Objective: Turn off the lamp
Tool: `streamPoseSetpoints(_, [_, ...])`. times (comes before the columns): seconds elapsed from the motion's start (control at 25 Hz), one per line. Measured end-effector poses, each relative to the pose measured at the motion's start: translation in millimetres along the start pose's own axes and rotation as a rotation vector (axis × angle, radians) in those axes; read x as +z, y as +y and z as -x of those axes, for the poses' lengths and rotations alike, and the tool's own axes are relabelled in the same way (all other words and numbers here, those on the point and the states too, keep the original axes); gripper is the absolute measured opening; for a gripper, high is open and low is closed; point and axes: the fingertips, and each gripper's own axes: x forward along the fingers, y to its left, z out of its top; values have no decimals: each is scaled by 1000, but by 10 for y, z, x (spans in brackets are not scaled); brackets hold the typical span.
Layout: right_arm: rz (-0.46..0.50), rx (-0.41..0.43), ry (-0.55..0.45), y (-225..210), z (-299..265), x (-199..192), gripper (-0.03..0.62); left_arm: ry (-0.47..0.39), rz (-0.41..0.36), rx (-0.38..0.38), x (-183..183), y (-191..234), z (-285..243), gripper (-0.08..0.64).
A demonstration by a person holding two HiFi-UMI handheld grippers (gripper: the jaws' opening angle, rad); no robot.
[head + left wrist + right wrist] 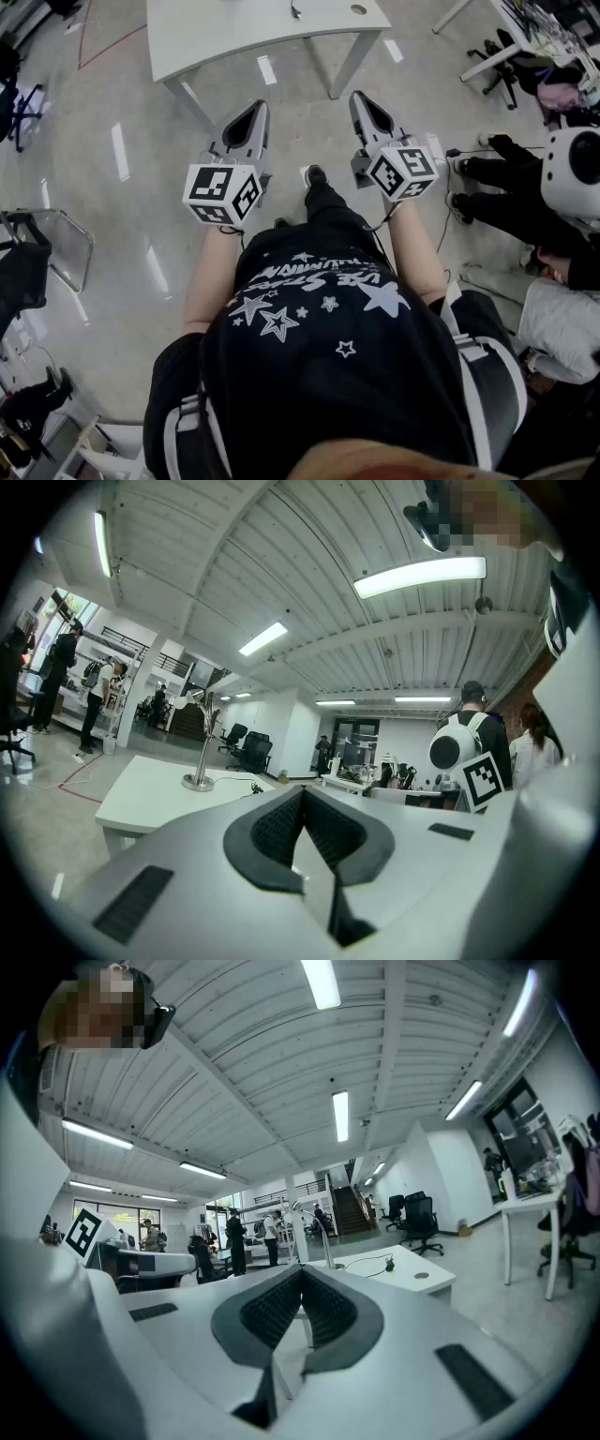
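Standing back from the white table [272,33], we've got both tools level and aimed at it, well short of its near edge. Our left gripper [251,114] has its jaws pressed together, nothing between them. Over to the right gripper [366,101]: pinched closed the same way, empty too. The lamp [201,752] stands upright on that tabletop, cord trailing from its round base, well apart from both grippers
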Motion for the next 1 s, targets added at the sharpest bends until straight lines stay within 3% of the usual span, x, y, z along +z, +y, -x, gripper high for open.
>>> streamPoseSetpoints(0.52, [-56, -3, 1, -507, -568, -42, 6, 29, -14, 3, -45, 329, -645, 11])
streamPoseSetpoints(1.0, [-61, 45, -11, -1457, -1440, 386, 6, 32, -32, 63, 117, 555, -1742, 11])
